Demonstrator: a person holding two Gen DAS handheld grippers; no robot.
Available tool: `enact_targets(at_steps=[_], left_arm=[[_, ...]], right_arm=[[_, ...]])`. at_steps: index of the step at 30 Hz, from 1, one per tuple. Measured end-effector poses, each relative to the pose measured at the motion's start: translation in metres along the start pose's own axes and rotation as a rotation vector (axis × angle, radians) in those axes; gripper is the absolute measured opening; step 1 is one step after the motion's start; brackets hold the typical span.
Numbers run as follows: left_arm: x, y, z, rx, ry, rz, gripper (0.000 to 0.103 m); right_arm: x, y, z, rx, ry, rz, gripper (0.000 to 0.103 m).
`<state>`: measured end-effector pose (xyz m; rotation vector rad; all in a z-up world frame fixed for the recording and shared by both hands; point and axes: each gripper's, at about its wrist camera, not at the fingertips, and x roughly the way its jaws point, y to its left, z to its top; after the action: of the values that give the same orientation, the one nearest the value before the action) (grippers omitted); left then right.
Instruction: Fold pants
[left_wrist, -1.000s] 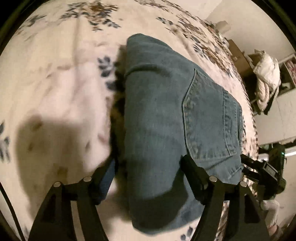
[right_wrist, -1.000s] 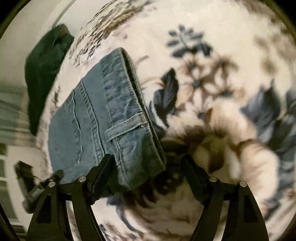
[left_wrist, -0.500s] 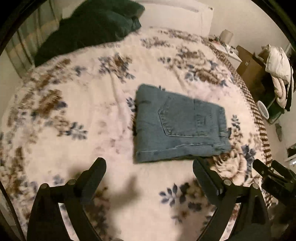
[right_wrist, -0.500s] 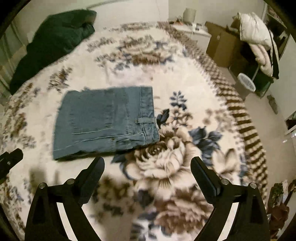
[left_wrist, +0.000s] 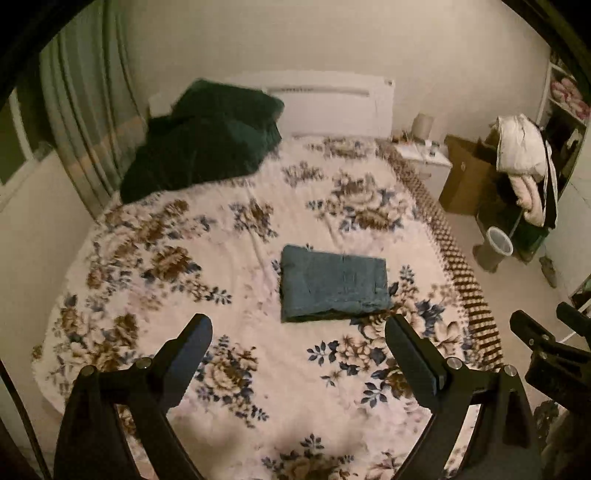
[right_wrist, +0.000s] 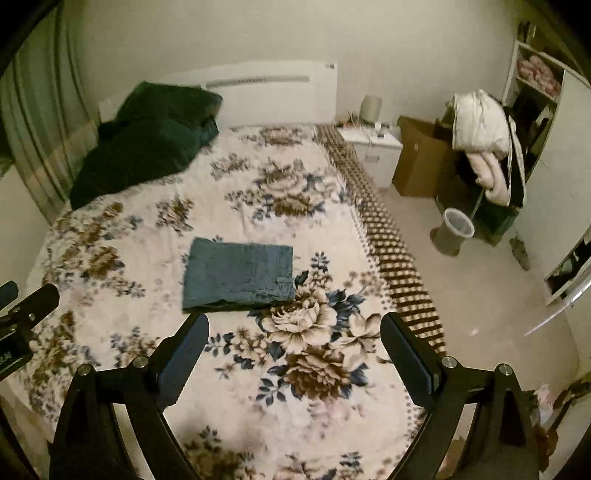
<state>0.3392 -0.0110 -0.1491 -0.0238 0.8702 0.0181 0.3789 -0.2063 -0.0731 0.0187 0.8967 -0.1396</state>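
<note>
On the bed (left_wrist: 229, 258), centre, slightly toward 3 o'clock: 1 pair of pants (left_wrist: 332, 282), blue denim, folded into a flat rectangle on a plush floral blanket (left_wrist: 177, 229). Dark green pillows (left_wrist: 207, 140) at 11 o'clock. Left gripper (left_wrist: 298, 334) and right gripper (right_wrist: 294, 332): both spread wide, holding nothing, well apart from the pants. Right wrist view alone shows the belt loop (right_wrist: 283, 280).

Blue denim pants (left_wrist: 332, 286) lie on a white blanket (left_wrist: 166, 229) with brown-blue flowers — dark green pillows (left_wrist: 207, 140) at ten o'clock.
</note>
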Motion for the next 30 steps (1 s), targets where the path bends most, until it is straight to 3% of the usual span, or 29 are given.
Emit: enact_targets(at_steps=[8,15,23,30], left_arm=[[-0.125,0.004,-0.010,-0.021,-0.113,0.032,0.096],[-0.179,0.004,-0.027,-0.027,-0.159,0.051,0.096],[-0.197,0.003,-0.038,-0.030,-0.199,0.065,0.096],[-0.172,-0.003,-0.037,-0.031,-0.206,0.076,0.103]], right_arm=[[-0.158,-0.005,-0.001,-0.021,-0.110,0.047,0.096],[-0.251,0.006,-0.022,-0.083,-0.187,0.073,0.096],[-0.278,0.005,-0.038,-0.079,-0.187,0.085,0.096],[-0.246,-0.003,-0.034,-0.064,-0.186,0.071,0.099]])
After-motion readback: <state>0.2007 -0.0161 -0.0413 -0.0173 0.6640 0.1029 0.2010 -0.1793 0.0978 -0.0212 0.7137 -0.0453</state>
